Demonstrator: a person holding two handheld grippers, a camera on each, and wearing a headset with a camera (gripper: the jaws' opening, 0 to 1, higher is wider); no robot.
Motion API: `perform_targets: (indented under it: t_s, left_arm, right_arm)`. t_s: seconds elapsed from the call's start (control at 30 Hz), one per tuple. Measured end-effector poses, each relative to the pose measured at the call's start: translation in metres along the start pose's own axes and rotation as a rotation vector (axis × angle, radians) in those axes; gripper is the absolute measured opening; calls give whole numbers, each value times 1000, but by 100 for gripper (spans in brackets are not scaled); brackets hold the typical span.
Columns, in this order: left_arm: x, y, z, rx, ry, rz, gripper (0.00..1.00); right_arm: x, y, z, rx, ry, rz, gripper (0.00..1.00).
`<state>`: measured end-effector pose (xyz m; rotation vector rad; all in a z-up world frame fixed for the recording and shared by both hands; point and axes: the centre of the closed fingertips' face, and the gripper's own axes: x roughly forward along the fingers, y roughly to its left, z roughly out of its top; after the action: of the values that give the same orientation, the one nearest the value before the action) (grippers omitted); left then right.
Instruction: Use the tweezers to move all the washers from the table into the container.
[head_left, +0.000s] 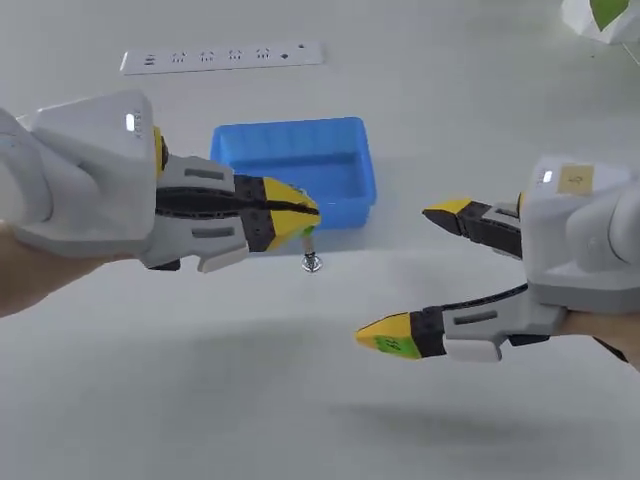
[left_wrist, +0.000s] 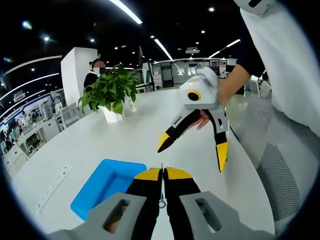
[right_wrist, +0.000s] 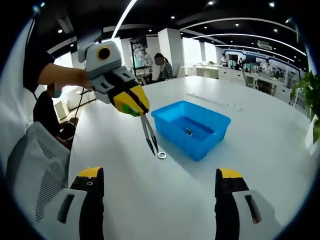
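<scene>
My left gripper (head_left: 310, 215) is shut on thin metal tweezers (head_left: 309, 245) that point down at the table. Their tips meet a small metal washer (head_left: 312, 264) just in front of the blue container (head_left: 345, 210). I cannot tell whether the washer is lifted or resting on the table. In the right gripper view the tweezers (right_wrist: 149, 134) end at the washer (right_wrist: 161, 155), left of the container (right_wrist: 210, 137), which holds another washer (right_wrist: 188, 132). My right gripper (head_left: 396, 274) hovers open to the right with nothing between its jaws. The left gripper view shows the shut left gripper (left_wrist: 162, 172) and the washer (left_wrist: 162, 203).
A white power strip (head_left: 220, 57) lies beyond the container. A potted plant (left_wrist: 110, 92) stands at the far corner of the white table (head_left: 200, 400). A mesh office chair (right_wrist: 40, 160) sits by the table edge. People stand in the background.
</scene>
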<state>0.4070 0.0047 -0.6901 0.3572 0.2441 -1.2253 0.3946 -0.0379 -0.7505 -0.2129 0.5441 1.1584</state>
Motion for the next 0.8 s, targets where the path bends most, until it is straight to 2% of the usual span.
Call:
perform_targets:
  t_s: [0.37,0.6,0.8]
  left_arm:
    - [4,4,-7,-20,4,-6,5]
    - [6,1,-9,-22,9,-22,5]
    - [5,3,-11,-33,24,-31,5]
  right_arm:
    - [-2,4,-11,41,13,-7,92]
    - [-1,4,-10,55,13,-3,91]
    - [8,12,-5,50,11,35,88]
